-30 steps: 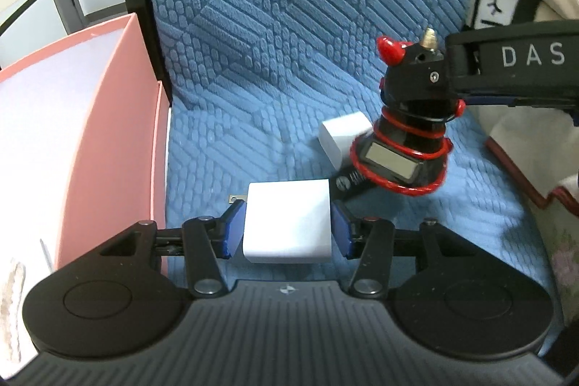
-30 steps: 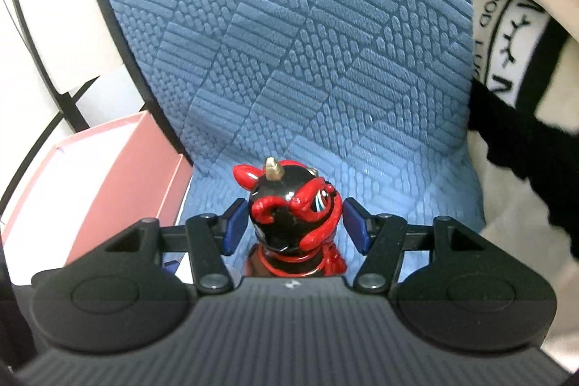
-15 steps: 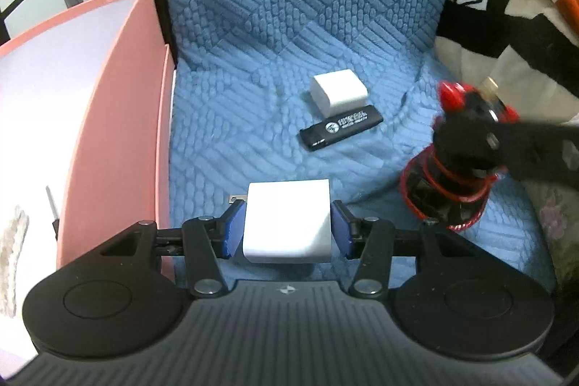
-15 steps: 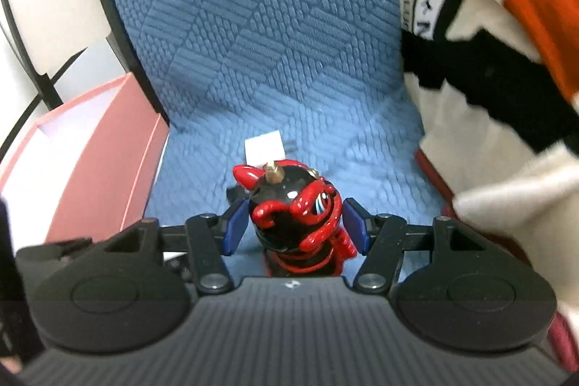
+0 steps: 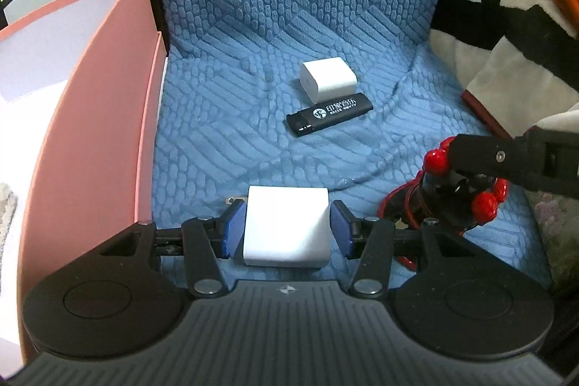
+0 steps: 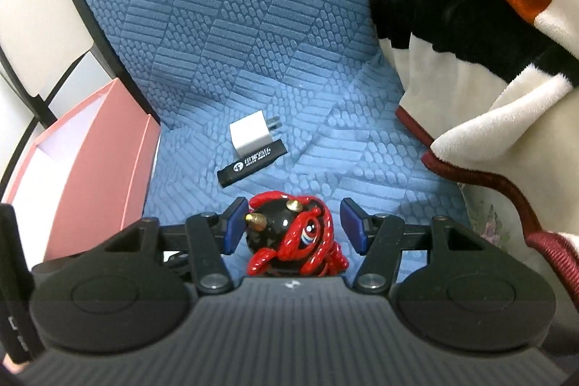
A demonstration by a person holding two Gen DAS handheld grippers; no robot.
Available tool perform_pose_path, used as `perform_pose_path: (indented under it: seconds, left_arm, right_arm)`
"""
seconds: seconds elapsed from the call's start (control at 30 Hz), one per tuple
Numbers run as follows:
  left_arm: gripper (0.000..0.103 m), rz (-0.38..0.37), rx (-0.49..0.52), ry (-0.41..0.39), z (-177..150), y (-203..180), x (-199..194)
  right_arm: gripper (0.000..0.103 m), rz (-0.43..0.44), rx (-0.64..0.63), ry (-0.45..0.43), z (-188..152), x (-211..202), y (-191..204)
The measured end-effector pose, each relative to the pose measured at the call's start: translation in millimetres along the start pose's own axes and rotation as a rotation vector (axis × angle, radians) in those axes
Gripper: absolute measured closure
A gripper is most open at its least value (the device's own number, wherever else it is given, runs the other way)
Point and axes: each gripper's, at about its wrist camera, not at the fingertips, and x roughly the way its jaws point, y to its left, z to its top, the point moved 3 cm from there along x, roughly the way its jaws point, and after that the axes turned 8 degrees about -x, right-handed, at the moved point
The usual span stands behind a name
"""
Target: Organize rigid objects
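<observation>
My left gripper (image 5: 287, 228) is shut on a white charger block (image 5: 287, 230), held just above the blue quilted seat (image 5: 235, 132). My right gripper (image 6: 293, 228) is shut on a black and red horned figurine (image 6: 289, 237). The figurine leans over, with its gold horn pointing left. In the left wrist view the figurine (image 5: 452, 194) sits low at the right under the right gripper's black finger (image 5: 506, 158). A smaller white charger (image 5: 327, 84) and a black lighter (image 5: 329, 114) lie together mid-seat, ahead of both grippers.
An open pink box (image 5: 97, 118) stands against the seat's left edge, with a white inside. A striped plush blanket (image 5: 506, 6) is piled along the right side. The seat's blue backrest rises behind the small charger and lighter.
The right gripper carried the figurine from mid-seat to the right and lower, uncovering the small charger and lighter. The figurine tilted in the jaws. The left gripper kept its hold on the white charger.
</observation>
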Motion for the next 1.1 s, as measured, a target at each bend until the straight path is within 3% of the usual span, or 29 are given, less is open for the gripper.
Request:
perform_pose_path:
  seconds: [0.13, 0.5, 0.53, 0.6, 0.83, 0.87, 0.93, 1.1]
  left_arm:
    - [0.033, -0.001, 0.001, -0.001, -4, -1, -5]
    - [0.032, 0.000, -0.046, -0.039, -14, 10, -31]
    - [0.032, 0.002, -0.047, -0.037, -15, 10, -30]
    - [0.032, 0.006, -0.050, -0.033, -15, 11, -28]
    - [0.033, -0.002, -0.052, -0.020, -16, 13, -25]
    - [0.033, 0.000, -0.052, -0.018, -16, 13, -25]
    - [0.033, -0.001, -0.055, -0.015, -16, 13, -24]
    - [0.033, 0.008, -0.052, -0.015, -16, 13, -19]
  right_arm:
    - [0.036, 0.030, 0.054, 0.021, -1, 6, -7]
    - [0.033, 0.090, 0.074, 0.041, 0, 14, -6]
    - [0.032, 0.090, 0.070, 0.039, 0, 14, -6]
    - [0.018, 0.079, 0.060, 0.052, 0, 17, -5]
    - [0.019, 0.094, 0.042, 0.092, -2, 27, -1]
    - [0.020, 0.091, 0.045, 0.110, -4, 31, -1]
    - [0.039, 0.055, 0.041, 0.137, -7, 35, -1]
    - [0.041, 0.060, 0.043, 0.112, -5, 33, -2]
